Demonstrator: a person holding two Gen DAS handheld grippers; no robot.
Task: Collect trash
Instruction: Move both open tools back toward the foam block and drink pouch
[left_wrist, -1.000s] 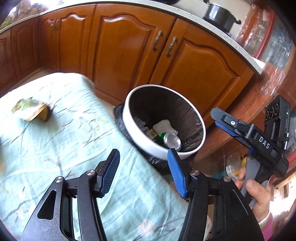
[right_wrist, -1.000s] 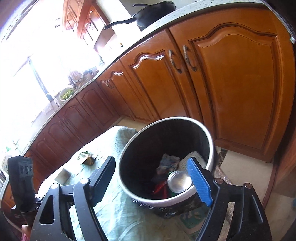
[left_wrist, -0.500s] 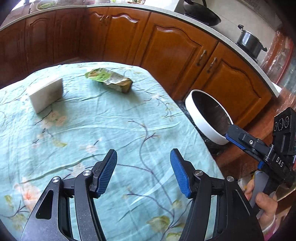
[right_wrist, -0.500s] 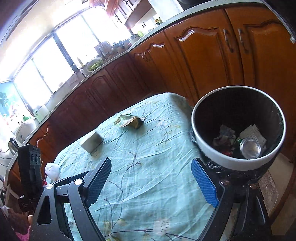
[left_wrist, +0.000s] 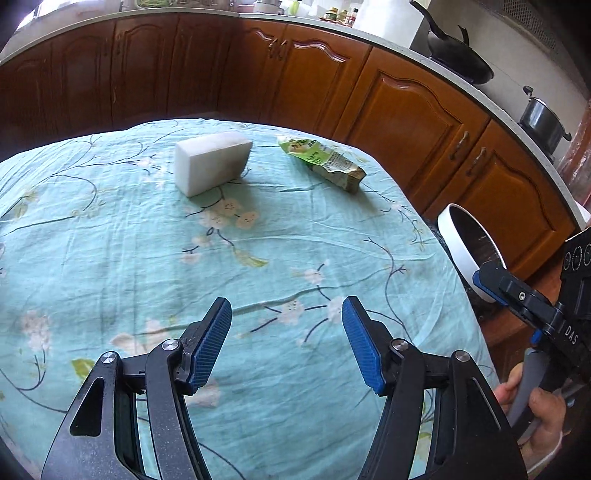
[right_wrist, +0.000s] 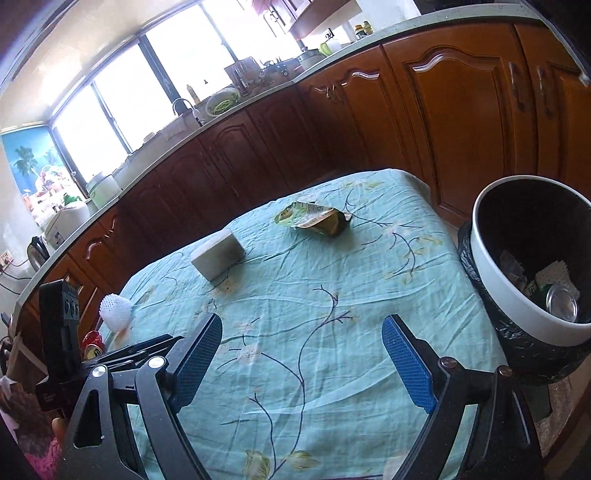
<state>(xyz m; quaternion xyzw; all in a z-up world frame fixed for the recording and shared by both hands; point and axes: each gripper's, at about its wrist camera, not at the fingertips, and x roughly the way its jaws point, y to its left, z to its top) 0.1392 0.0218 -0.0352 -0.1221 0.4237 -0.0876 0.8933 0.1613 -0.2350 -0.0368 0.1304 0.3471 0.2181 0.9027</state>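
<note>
Bin (right_wrist: 517, 314): white rim, black liner, stands just off the table's right edge; a can (right_wrist: 561, 306) and paper scraps lie inside.

White block (left_wrist: 210, 162): rests on the floral tablecloth (left_wrist: 258, 258) toward the far side, long axis running left-right in the left wrist view. Probably foam: light, compressible; grip across the short faces.

Green wrapper (left_wrist: 325, 162): near the far right corner, well apart from the block, long axis diagonal, torn gold end pointing toward the bin. Crinkly film, near weightless, likely slippery (pinch the raised crumpled end).

White mesh ball (right_wrist: 115, 308): left edge, soft-looking.

Left gripper (left_wrist: 286, 343), right gripper (right_wrist: 301, 358): both spread wide, empty, above the cloth.
</note>
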